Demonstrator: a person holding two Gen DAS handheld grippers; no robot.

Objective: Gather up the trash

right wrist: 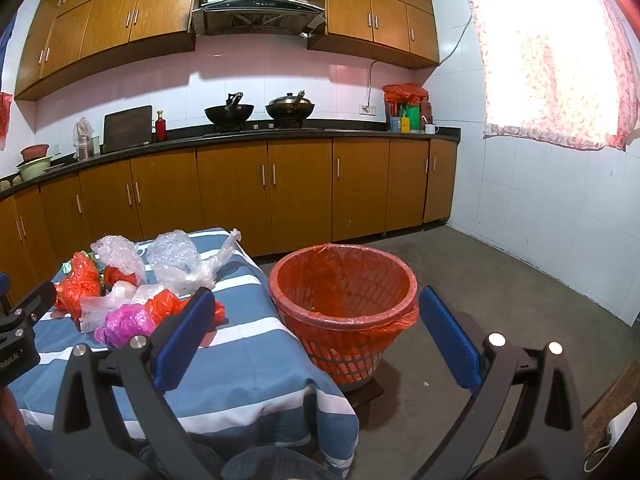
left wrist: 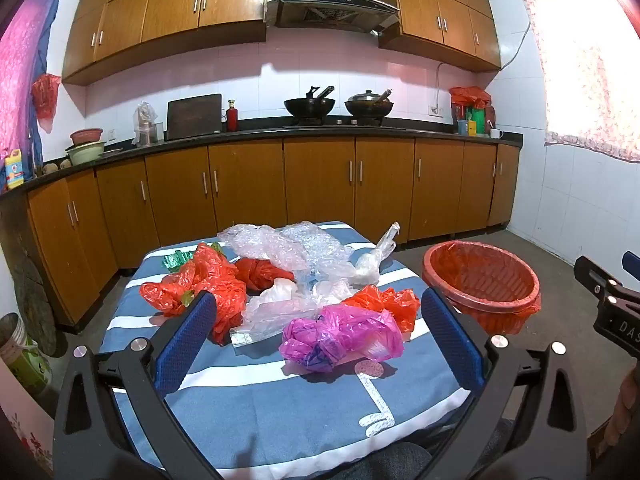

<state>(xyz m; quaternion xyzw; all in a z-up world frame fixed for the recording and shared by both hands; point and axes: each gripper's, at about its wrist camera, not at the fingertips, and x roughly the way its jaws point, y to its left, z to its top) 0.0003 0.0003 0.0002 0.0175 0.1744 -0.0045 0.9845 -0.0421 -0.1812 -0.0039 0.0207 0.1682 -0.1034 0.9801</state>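
Both hand-held grippers, left (left wrist: pixel 318 330) and right (right wrist: pixel 316 330), gape empty: crumpled pink plastic bag (left wrist: pixel 340 336) lies just ahead of the left, red-lined mesh bin (right wrist: pixel 344 308) before the right, ready to receive.

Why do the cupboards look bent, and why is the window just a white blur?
Left wrist view: the fisheye lens bows the wooden wall cupboards. Right wrist view: daylight overexposes the floral-curtained window, washing out its pattern; the red lined wastebasket stays sharp.

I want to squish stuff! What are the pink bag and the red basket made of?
Pink bag: thin glossy plastic film, by its crinkles and shine. Red basket: probably hard plastic, with molded lattice walls, lined with a thin red plastic bag.
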